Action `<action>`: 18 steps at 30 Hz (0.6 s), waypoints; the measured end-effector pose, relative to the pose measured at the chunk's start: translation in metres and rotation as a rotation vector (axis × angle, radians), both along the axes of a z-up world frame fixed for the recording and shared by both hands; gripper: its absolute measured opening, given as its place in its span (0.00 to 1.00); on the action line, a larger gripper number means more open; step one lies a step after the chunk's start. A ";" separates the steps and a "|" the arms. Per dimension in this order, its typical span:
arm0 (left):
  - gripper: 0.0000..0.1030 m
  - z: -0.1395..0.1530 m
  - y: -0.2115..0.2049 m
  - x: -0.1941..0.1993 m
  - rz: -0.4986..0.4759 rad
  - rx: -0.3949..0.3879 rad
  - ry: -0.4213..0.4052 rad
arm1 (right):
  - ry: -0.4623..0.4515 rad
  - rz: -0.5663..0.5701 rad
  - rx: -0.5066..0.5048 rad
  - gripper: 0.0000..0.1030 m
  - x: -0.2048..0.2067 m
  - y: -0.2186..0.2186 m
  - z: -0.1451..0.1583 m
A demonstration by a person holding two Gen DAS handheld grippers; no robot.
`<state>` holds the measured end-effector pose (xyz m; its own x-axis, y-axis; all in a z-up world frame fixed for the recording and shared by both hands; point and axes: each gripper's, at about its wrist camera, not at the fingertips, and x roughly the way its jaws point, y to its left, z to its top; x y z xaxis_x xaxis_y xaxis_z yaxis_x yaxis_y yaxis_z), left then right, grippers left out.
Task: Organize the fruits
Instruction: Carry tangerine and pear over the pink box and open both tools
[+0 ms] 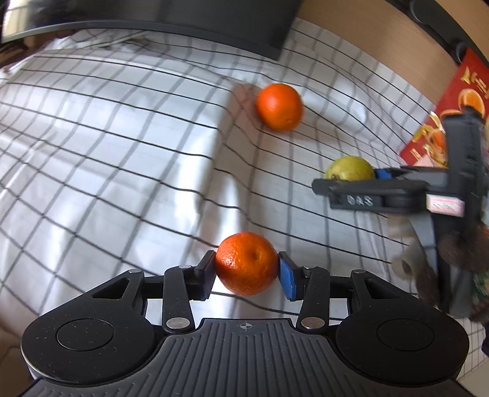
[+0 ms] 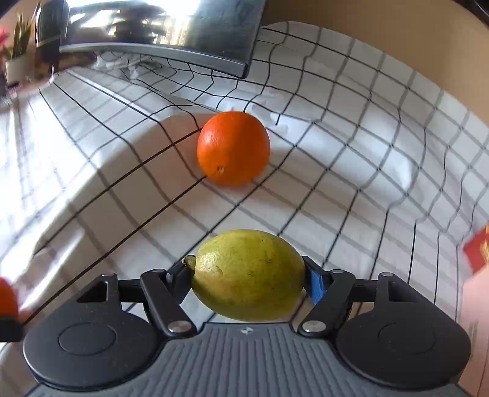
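My left gripper (image 1: pixel 247 268) is shut on a small orange (image 1: pixel 246 263) and holds it above the checked cloth (image 1: pixel 107 158). My right gripper (image 2: pixel 249 279) is shut on a yellow-green lemon (image 2: pixel 249 274); it also shows in the left wrist view (image 1: pixel 350 169), held by the right gripper (image 1: pixel 345 180) at the right. A second orange (image 1: pixel 278 107) lies loose on the cloth ahead; it also shows in the right wrist view (image 2: pixel 233 148). The held orange peeks in at the right wrist view's left edge (image 2: pixel 7 296).
A dark monitor (image 1: pixel 183 21) stands at the far edge of the table, also in the right wrist view (image 2: pixel 171 27). A red fruit box (image 1: pixel 440 122) sits at the right, by a wooden wall (image 1: pixel 366 36). A potted plant (image 2: pixel 18 52) is far left.
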<state>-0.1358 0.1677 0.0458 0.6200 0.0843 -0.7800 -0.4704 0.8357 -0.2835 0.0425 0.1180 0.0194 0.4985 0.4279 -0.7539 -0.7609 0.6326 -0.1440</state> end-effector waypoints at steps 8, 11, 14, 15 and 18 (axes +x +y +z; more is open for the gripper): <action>0.46 -0.004 -0.052 0.045 -0.216 -0.045 -0.005 | 0.049 -0.132 0.057 0.70 -0.038 -0.102 0.017; 0.46 -0.006 -0.084 0.067 -0.327 -0.047 0.008 | 0.055 -0.230 0.043 0.70 -0.048 -0.150 0.013; 0.46 -0.005 -0.120 0.087 -0.450 -0.059 0.012 | 0.039 -0.331 0.017 0.70 -0.054 -0.192 0.009; 0.46 -0.004 -0.131 0.094 -0.487 -0.063 0.014 | 0.044 -0.369 0.022 0.70 -0.055 -0.208 0.010; 0.46 0.006 -0.160 0.113 -0.576 -0.053 -0.002 | 0.036 -0.490 0.057 0.70 -0.052 -0.254 0.018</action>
